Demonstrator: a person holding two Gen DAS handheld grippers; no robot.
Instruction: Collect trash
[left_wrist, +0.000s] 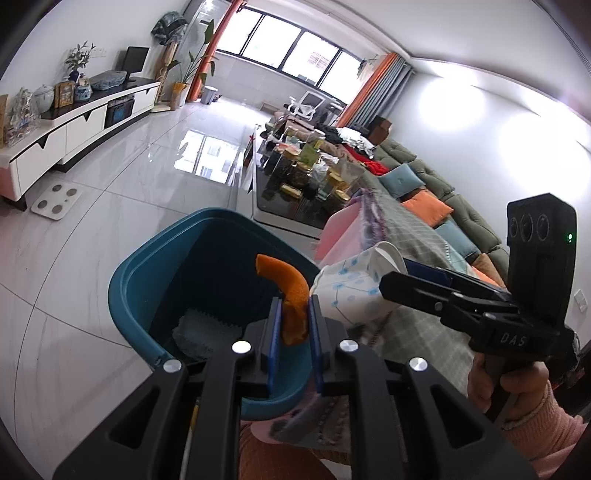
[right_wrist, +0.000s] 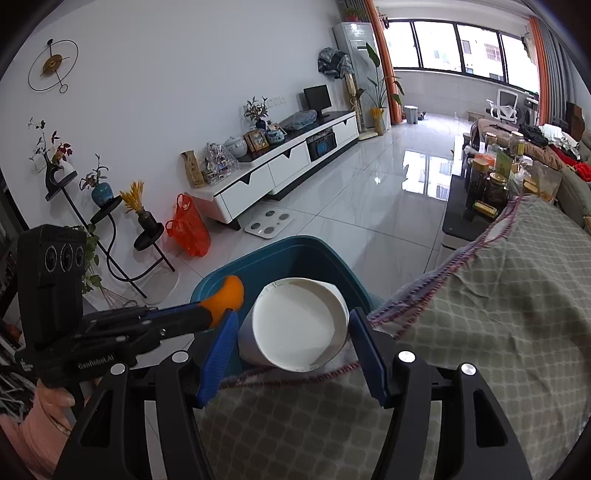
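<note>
Left gripper (left_wrist: 293, 325): jaws clamped on a curved orange peel (left_wrist: 293, 295), held above the open teal bin (left_wrist: 147, 273). Right gripper (right_wrist: 293, 336): blue pads pressed on either side of a white paper cup (right_wrist: 299, 325) with a pale blue pattern, mouth facing the camera, at the bin's rim. Bin: stands on the glossy white tiled floor (left_wrist: 110, 177), against the edge of a surface draped in grey-green checked cloth (right_wrist: 498, 314); a pale serrated wrapper (left_wrist: 207, 332) lies inside. Beyond: black coffee table (left_wrist: 288, 206) crowded with jars; white scale (right_wrist: 267, 225) on the floor.
</note>
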